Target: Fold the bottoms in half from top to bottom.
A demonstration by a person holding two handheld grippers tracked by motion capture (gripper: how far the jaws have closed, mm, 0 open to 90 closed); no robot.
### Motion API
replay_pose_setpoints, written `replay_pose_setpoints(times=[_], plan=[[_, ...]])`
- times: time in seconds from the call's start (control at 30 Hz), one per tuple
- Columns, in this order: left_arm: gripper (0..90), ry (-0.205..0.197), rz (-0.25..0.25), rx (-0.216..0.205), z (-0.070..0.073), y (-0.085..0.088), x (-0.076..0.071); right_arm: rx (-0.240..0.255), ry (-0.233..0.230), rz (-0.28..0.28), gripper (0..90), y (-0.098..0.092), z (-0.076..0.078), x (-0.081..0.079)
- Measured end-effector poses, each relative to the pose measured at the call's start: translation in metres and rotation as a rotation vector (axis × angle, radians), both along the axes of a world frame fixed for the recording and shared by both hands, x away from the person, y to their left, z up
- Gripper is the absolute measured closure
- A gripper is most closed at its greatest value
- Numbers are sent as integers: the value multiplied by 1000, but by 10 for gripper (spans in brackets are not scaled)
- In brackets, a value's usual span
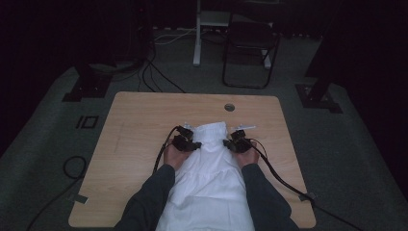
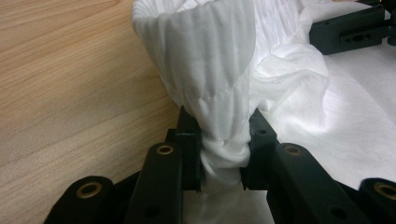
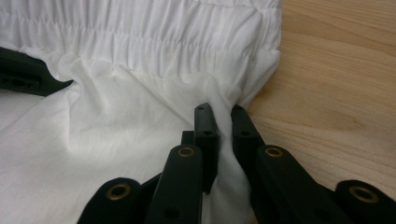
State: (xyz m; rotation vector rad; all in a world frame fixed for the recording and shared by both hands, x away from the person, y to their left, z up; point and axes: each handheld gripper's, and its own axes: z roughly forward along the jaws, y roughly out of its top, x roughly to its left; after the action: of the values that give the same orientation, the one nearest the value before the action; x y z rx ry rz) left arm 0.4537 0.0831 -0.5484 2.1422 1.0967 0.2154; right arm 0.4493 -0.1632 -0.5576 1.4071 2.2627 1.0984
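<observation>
My table [image 1: 144, 125] is pale wood with rounded corners and a small round hole [image 1: 229, 107] near its far edge. A white garment [image 1: 211, 178] lies on it, spread from the middle toward my near edge, gathered waistband farthest from me. Black cables [image 1: 281, 175] trail across the wood.

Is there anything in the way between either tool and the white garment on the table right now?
Nothing visible stands between them. The left tool has a bunched fold of the white garment pinched between its jaws, and the right tool is clamped on the cloth's edge just below the gathered waistband. The table beside them is bare wood.
</observation>
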Motion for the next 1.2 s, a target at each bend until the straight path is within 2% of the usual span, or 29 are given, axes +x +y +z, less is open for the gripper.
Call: replay_pose_setpoints(times=[0.23, 0.3, 0.4, 0.5, 0.7, 0.83, 0.87, 0.9, 0.93, 1.0, 1.07, 1.13, 1.2], plan=[[784, 4, 0, -15, 4, 1, 7, 2, 10, -6, 850, -1, 1, 4], [789, -2, 2, -14, 9, 1, 10, 7, 7, -5, 852, -3, 4, 6], [792, -34, 9, -38, 24, 2, 13, 30, -10, 1, 853, -6, 14, 8], [792, -84, 10, -47, 46, 2, 18, 66, -48, 5, 854, -11, 34, 10], [792, -211, 7, -58, 101, -1, 27, 79, -157, 11, 854, -18, 91, 18], [791, -286, 11, -61, 136, -2, 34, 87, -218, 10, 854, -20, 124, 24], [791, -286, 11, -61, 136, -2, 34, 87, -218, 10, 854, -20, 124, 24], [791, -326, 20, -86, 155, -2, 36, 94, -239, 14, 855, -21, 131, 26], [791, -340, 22, -93, 162, -2, 36, 116, -278, 9, 854, -23, 149, 27], [790, -365, 17, -110, 173, -3, 32, 120, -309, 8, 854, -25, 164, 26], [790, -377, 0, -124, 177, -1, 24, 110, -329, 22, 854, -26, 174, 22], [790, -374, -19, -133, 177, 2, 14, 113, -330, 40, 854, -27, 177, 14], [790, -382, -44, -122, 174, 3, -1, 111, -322, 60, 854, -28, 176, 3]])
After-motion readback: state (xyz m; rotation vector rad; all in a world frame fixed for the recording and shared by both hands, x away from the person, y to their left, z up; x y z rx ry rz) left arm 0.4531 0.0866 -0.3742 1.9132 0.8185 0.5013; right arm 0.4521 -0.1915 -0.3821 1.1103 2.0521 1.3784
